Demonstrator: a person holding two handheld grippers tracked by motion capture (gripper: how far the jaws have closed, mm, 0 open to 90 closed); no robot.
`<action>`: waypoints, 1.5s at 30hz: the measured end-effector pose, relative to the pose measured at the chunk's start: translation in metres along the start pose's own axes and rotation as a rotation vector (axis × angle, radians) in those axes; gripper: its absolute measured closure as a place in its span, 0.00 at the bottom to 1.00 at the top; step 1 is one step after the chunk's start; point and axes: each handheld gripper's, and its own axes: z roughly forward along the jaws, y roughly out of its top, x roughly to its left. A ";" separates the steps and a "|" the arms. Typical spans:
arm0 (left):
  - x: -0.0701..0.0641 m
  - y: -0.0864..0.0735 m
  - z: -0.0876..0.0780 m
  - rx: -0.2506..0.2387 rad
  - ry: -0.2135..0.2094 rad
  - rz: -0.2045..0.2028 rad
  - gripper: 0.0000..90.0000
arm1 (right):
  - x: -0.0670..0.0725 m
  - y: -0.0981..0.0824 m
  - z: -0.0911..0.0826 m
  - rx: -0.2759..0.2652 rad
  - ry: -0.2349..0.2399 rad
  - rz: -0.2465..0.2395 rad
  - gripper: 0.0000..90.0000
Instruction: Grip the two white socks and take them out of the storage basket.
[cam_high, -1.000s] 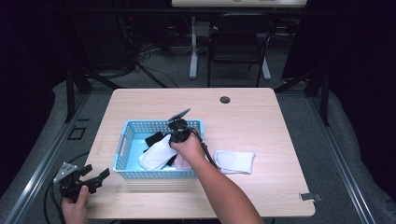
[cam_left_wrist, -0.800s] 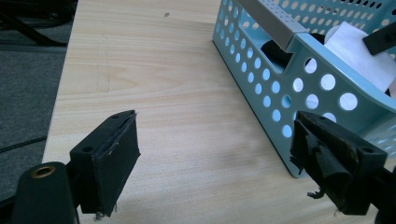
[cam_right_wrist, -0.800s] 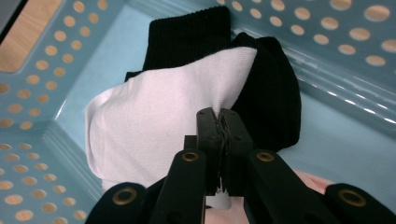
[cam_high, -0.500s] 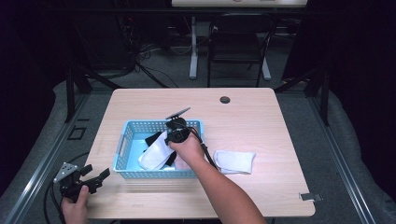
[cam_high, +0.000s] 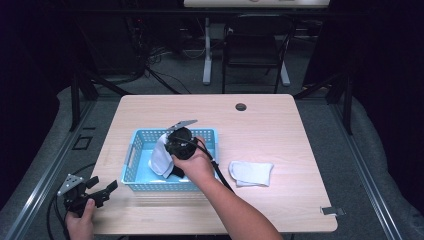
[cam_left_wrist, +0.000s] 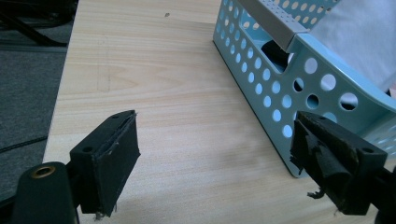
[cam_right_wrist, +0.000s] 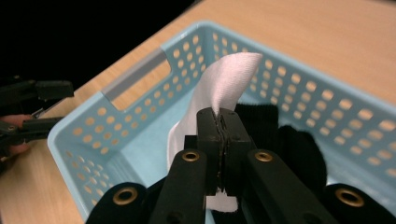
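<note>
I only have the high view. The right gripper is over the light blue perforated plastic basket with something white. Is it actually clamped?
Observer: Yes. In the right gripper view the right gripper has its jaws shut on a fold of the white cloth sock, which hangs into the light blue perforated plastic basket.
Operator: Anything else in the basket?
Observer: A black knitted fabric item lies on the basket floor beside the white sock.
Operator: Left gripper state?
Observer: In the left gripper view the left gripper has its jaws wide apart with nothing between them, over bare wooden table, facing the basket's near corner.
</note>
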 end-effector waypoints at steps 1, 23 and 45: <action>0.000 0.000 0.000 -0.001 0.001 0.000 0.17 | 0.002 0.000 -0.003 -0.026 -0.005 -0.011 0.99; -0.001 0.000 0.001 -0.006 0.001 -0.001 0.17 | 0.027 -0.007 -0.061 -0.311 -0.053 -0.101 0.99; -0.001 0.000 0.000 -0.004 0.004 0.004 0.17 | 0.012 -0.026 -0.131 -0.377 -0.048 -0.085 0.99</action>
